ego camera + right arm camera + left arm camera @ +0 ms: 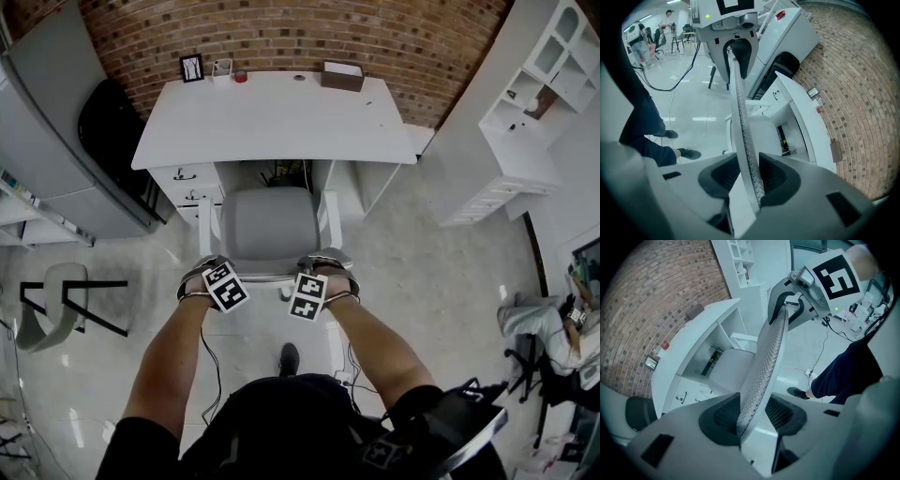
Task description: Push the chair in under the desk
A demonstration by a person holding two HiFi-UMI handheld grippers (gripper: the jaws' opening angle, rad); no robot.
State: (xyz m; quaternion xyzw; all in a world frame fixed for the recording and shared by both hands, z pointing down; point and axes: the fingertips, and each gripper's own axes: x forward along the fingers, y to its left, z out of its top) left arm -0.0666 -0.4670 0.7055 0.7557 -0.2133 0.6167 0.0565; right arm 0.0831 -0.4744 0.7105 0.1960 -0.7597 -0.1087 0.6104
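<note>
While the chair [270, 230] stands facing the desk [272, 117], seat front just at the desk's opening, both claws are clamped on its backrest [764, 362]. The left gripper [211, 274] is toward the desk's drawer side, the right gripper [323, 270] beside it.

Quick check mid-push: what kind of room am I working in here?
It looks like an office-style room, possibly a lab or test space. A white desk stands against a brick wall, a grey chair sits in front of it, and white shelving is at the right.
</note>
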